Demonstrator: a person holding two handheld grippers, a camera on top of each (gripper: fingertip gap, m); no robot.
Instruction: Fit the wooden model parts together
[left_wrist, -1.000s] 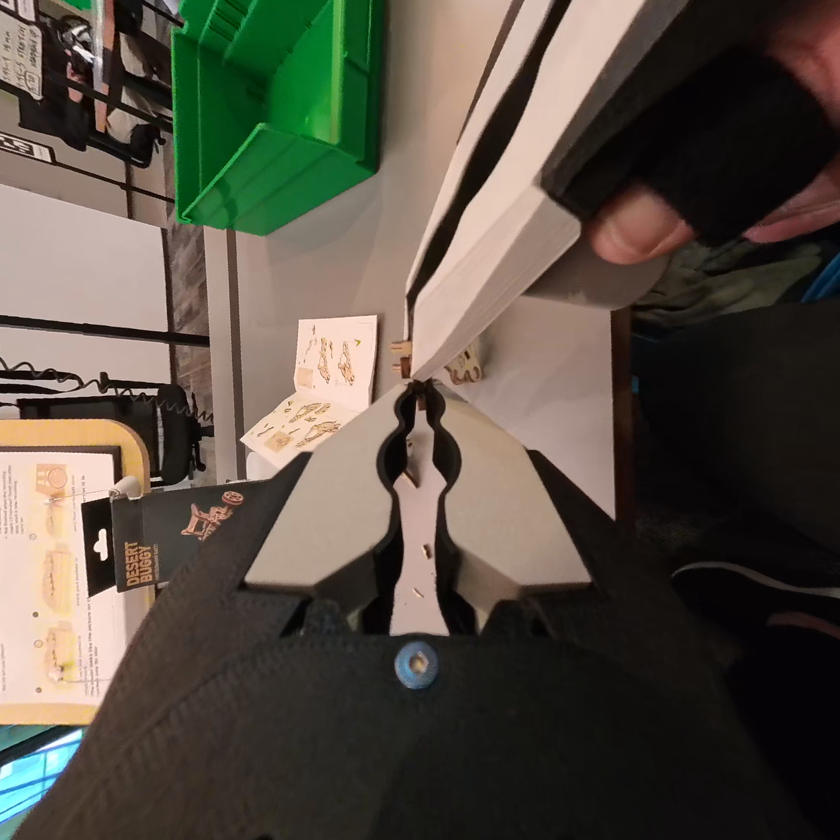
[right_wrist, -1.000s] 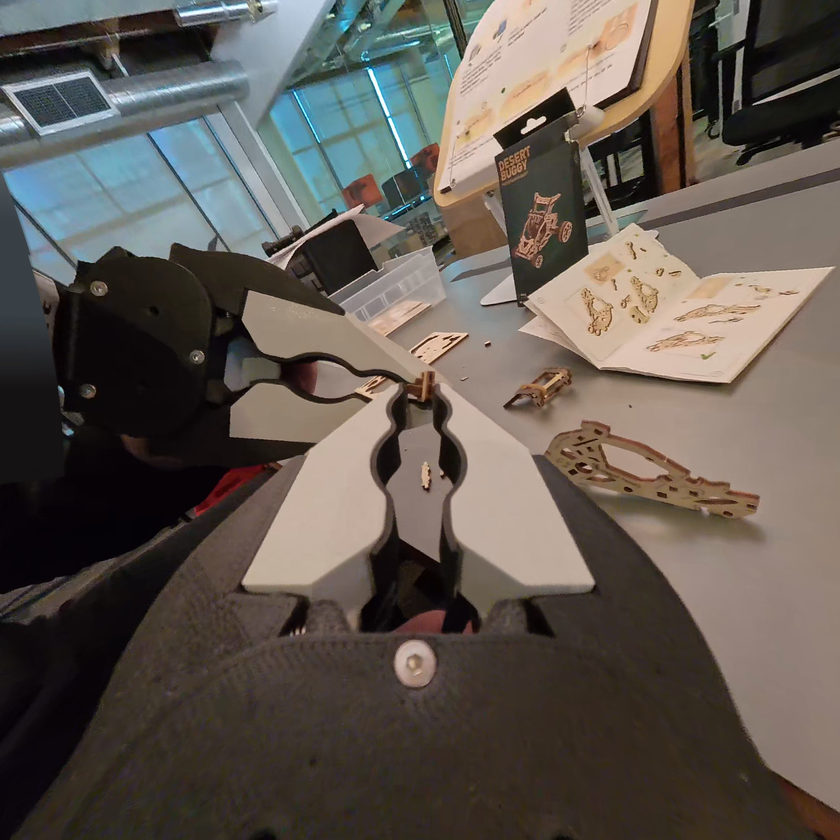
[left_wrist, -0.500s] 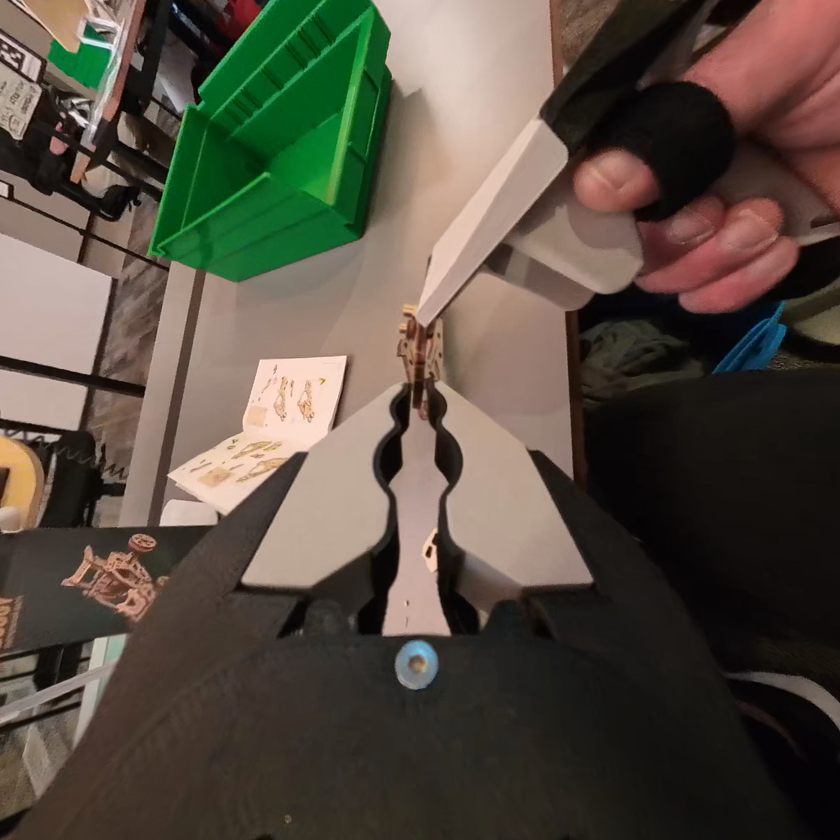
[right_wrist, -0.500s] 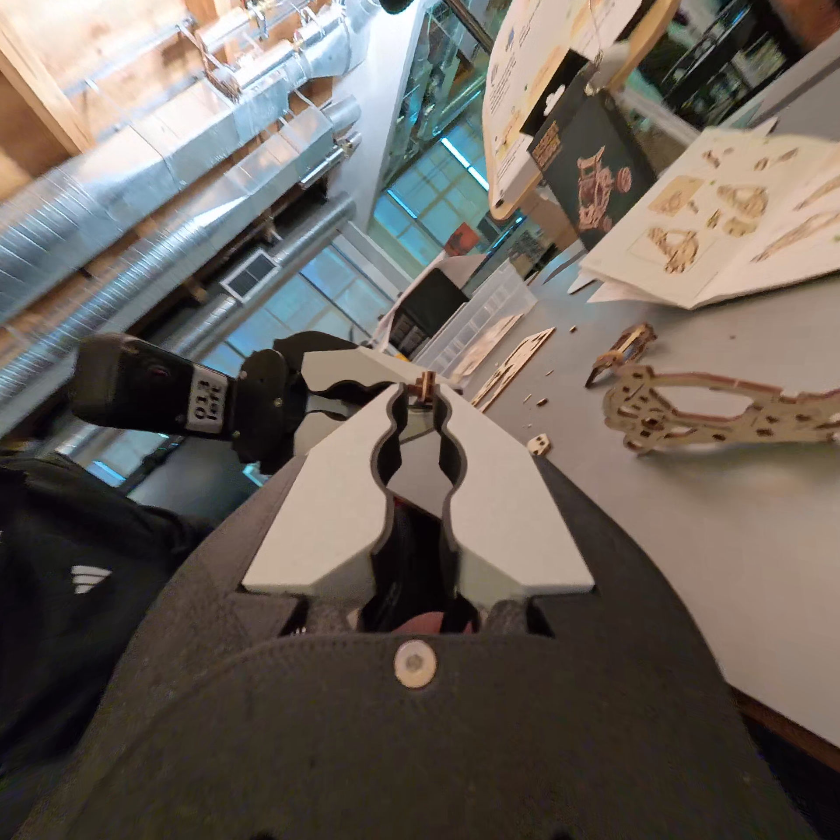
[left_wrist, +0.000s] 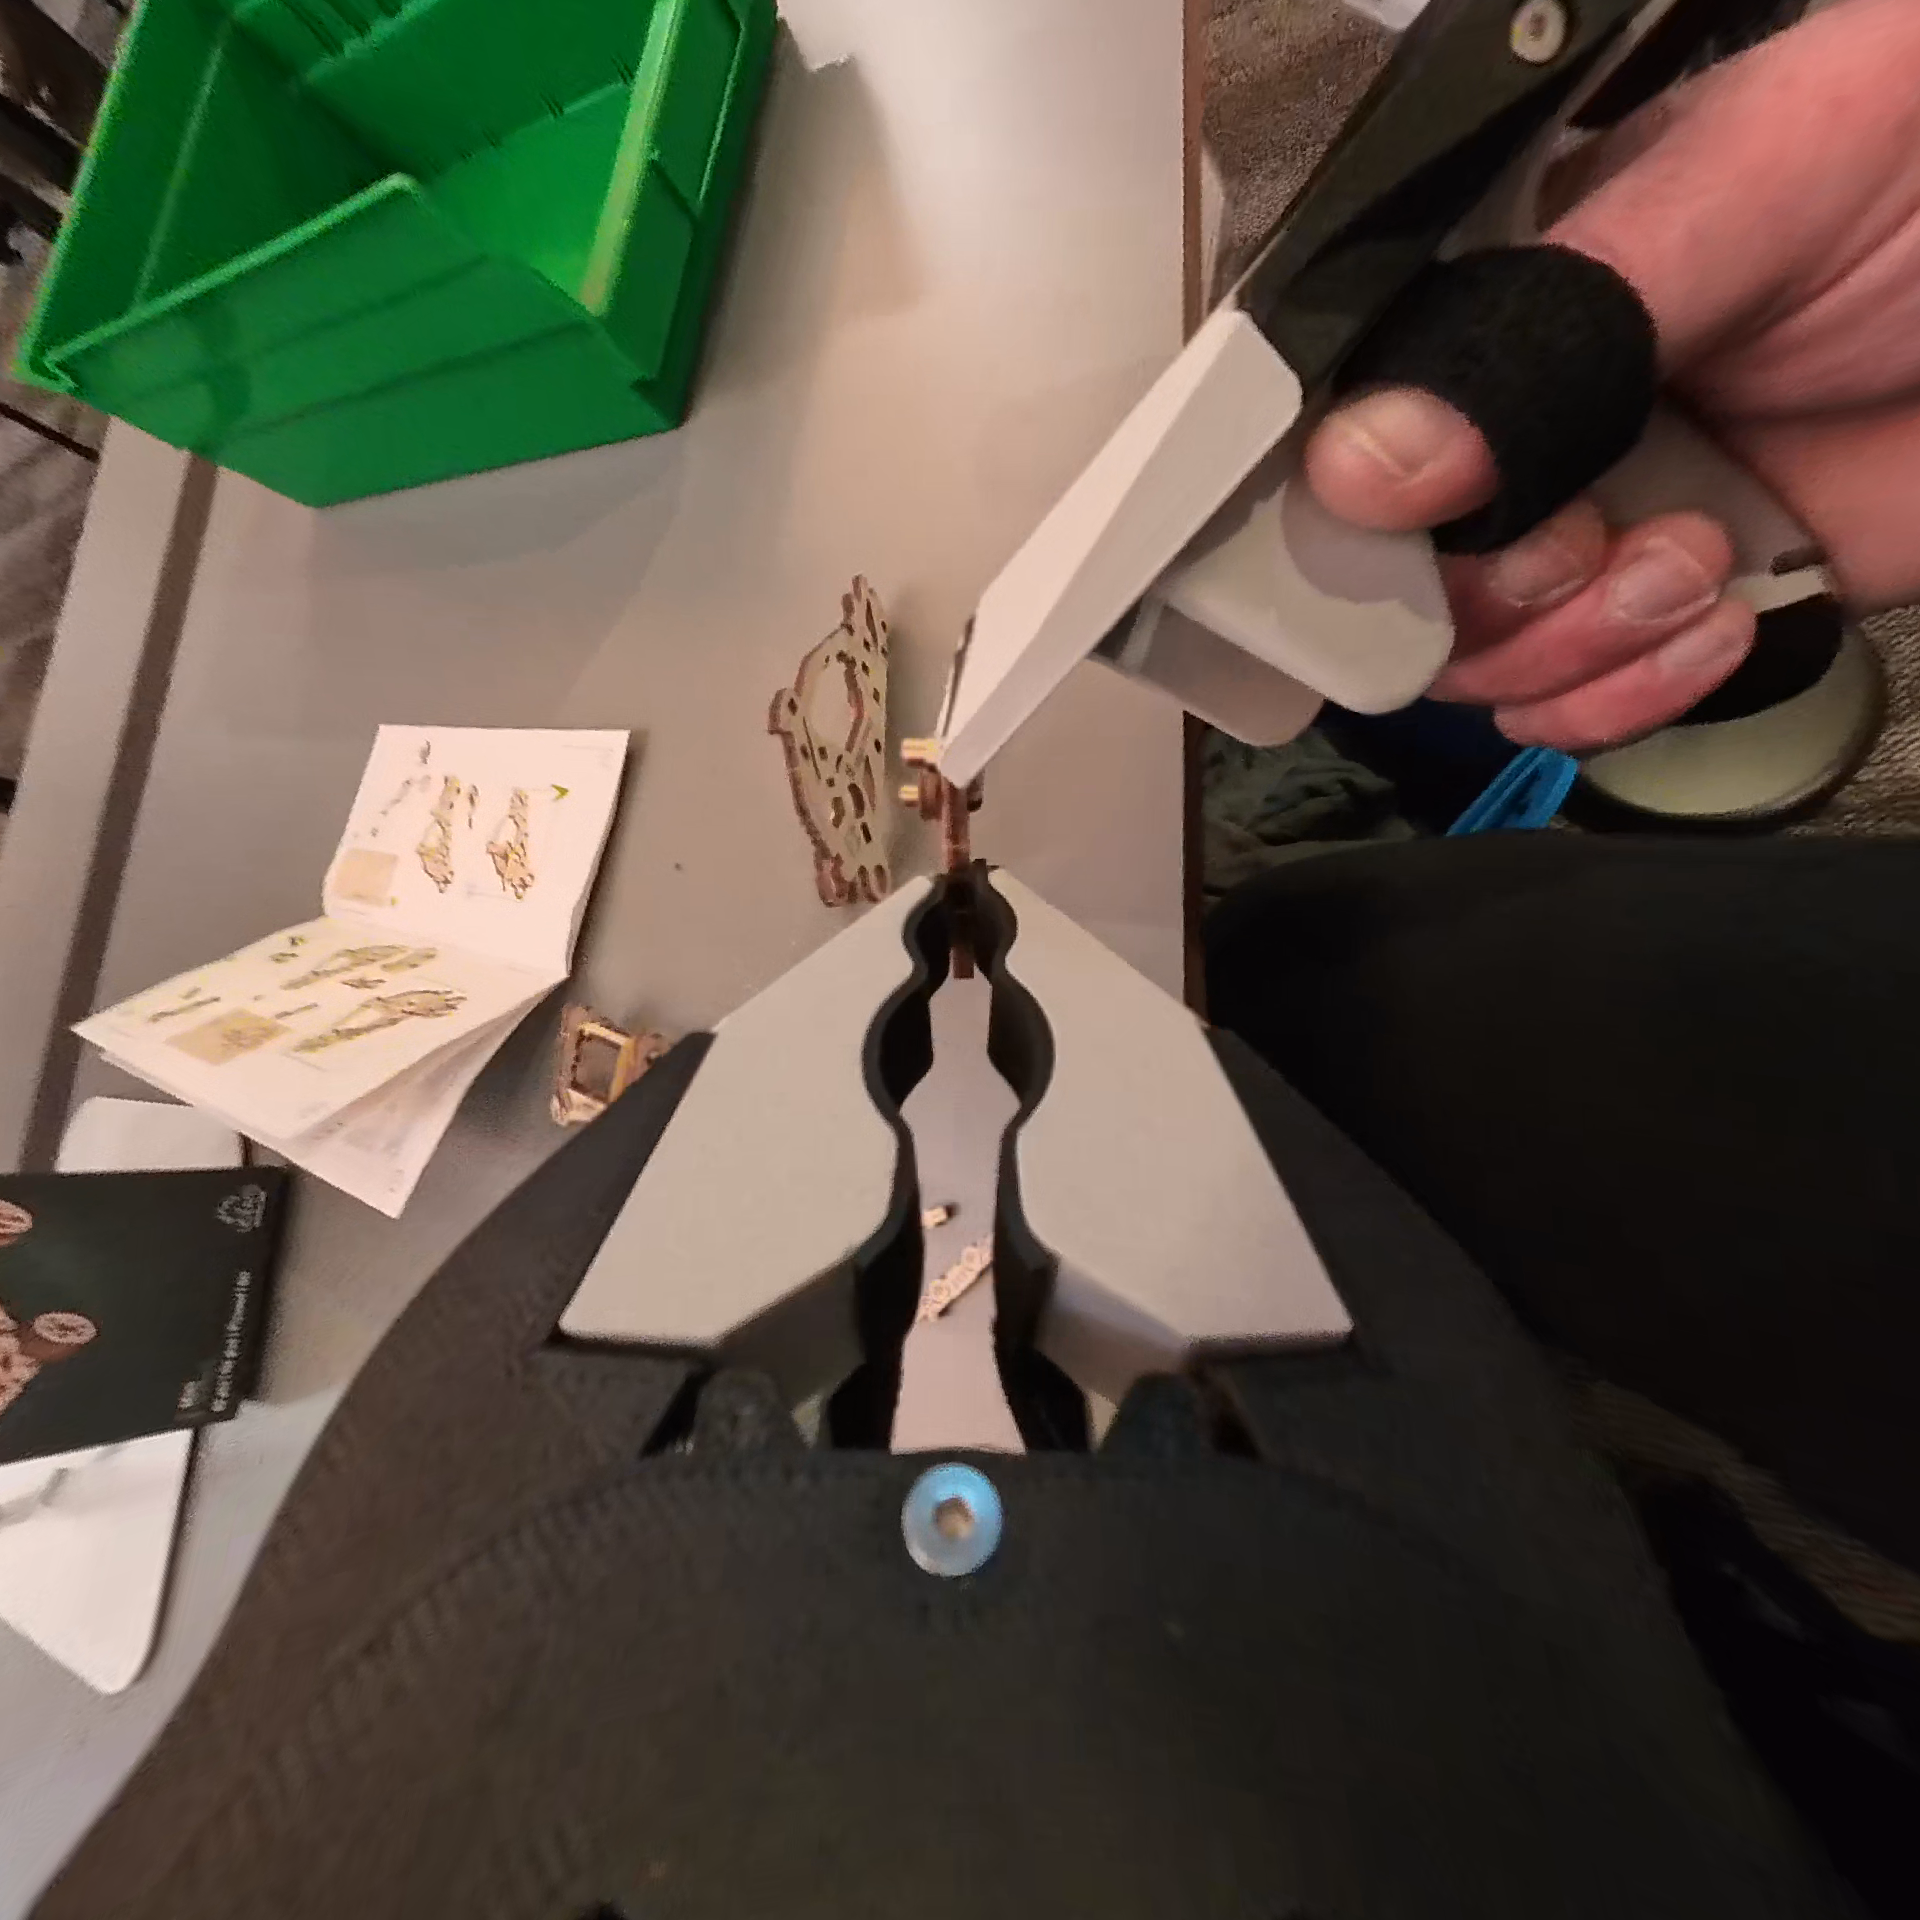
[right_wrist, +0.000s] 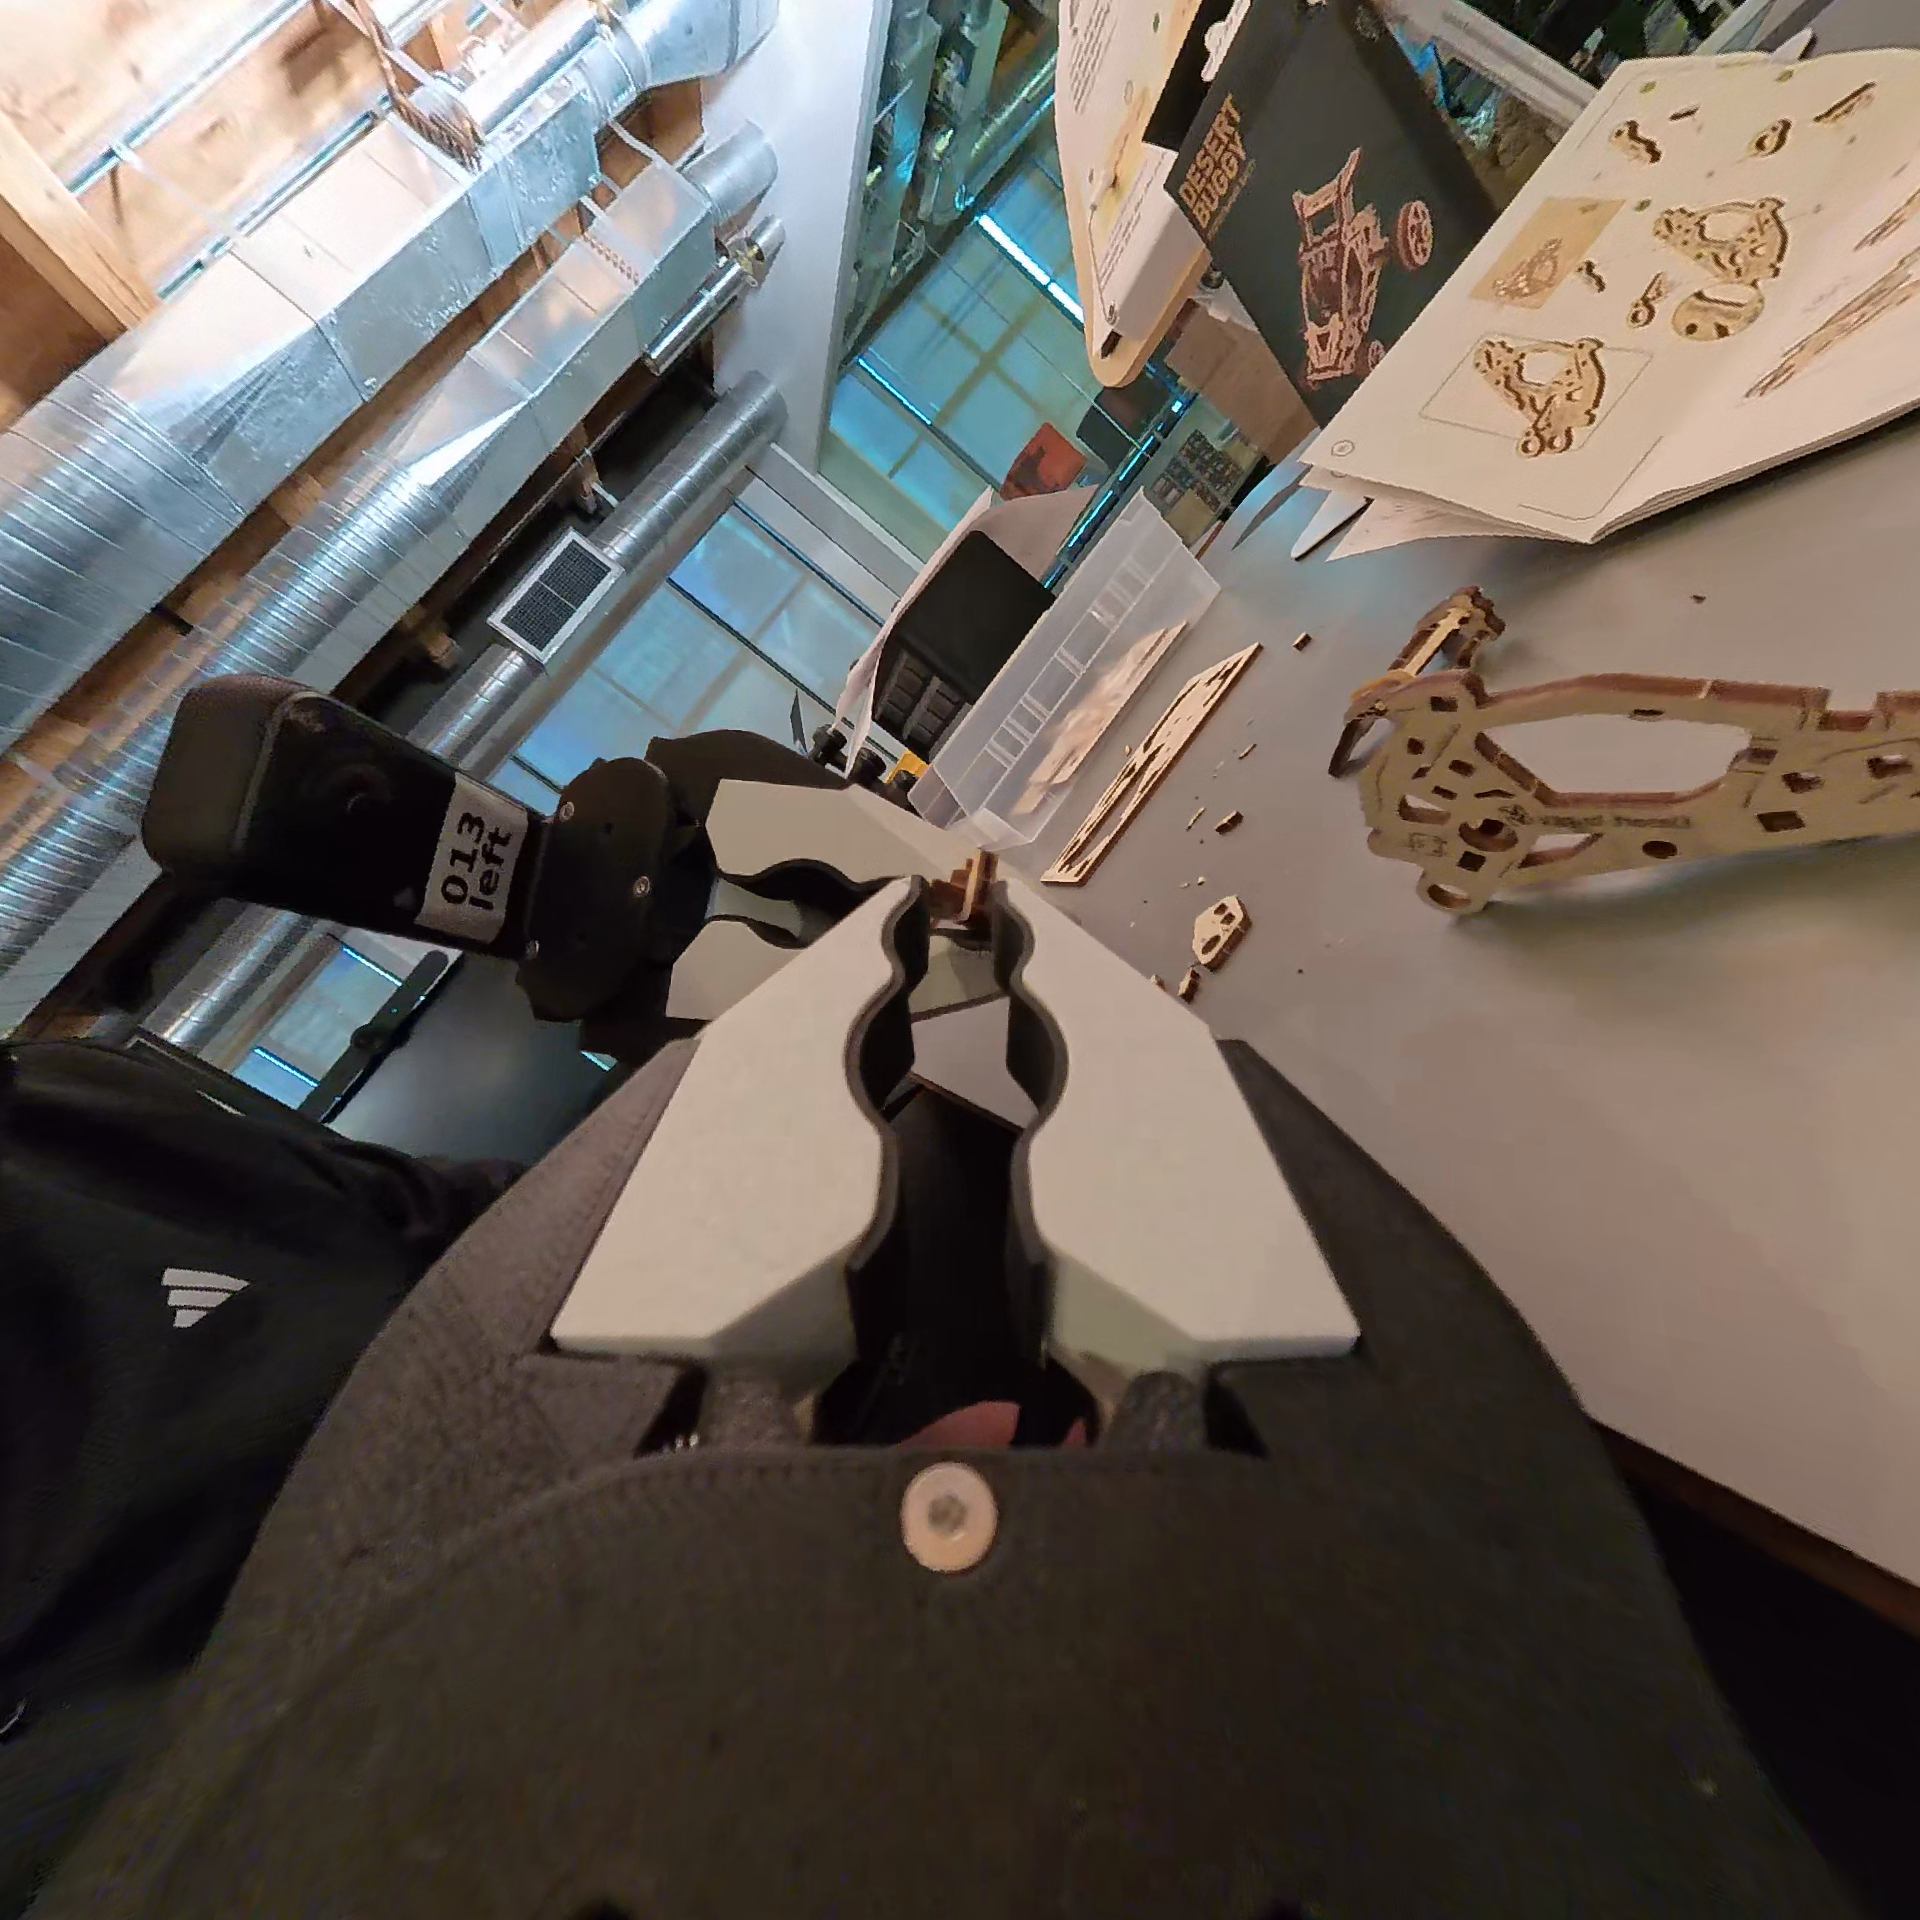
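My left gripper (left_wrist: 961, 888) is shut on a thin brown wooden part (left_wrist: 958, 831), seen edge-on and sticking out past its tips. My right gripper (left_wrist: 964, 764) comes in from the upper right and meets that part at its far end, where a small wooden part with two pale pegs (left_wrist: 920, 771) sits. In the right wrist view my right gripper (right_wrist: 961, 902) is shut on this small wooden part (right_wrist: 968, 883), and the left gripper (right_wrist: 925, 868) reaches it tip to tip from the left. Both hold the joined parts above the grey table (left_wrist: 623, 582).
A large flat wooden frame (left_wrist: 836, 748) (right_wrist: 1621, 790) and a small wooden sub-assembly (left_wrist: 597, 1060) lie on the table by an open instruction booklet (left_wrist: 416, 935). Green bins (left_wrist: 395, 229) stand at the back. A clear tray (right_wrist: 1070, 675), a punched sheet (right_wrist: 1164, 758) and loose bits (right_wrist: 1218, 928) lie farther off. Left and right tips are no more than a few centimetres apart.
Both grippers have tilted and turned together with the small parts between their tips. The large frame has come into the left wrist view. The left pads eased slightly, then pressed on the thin part again.
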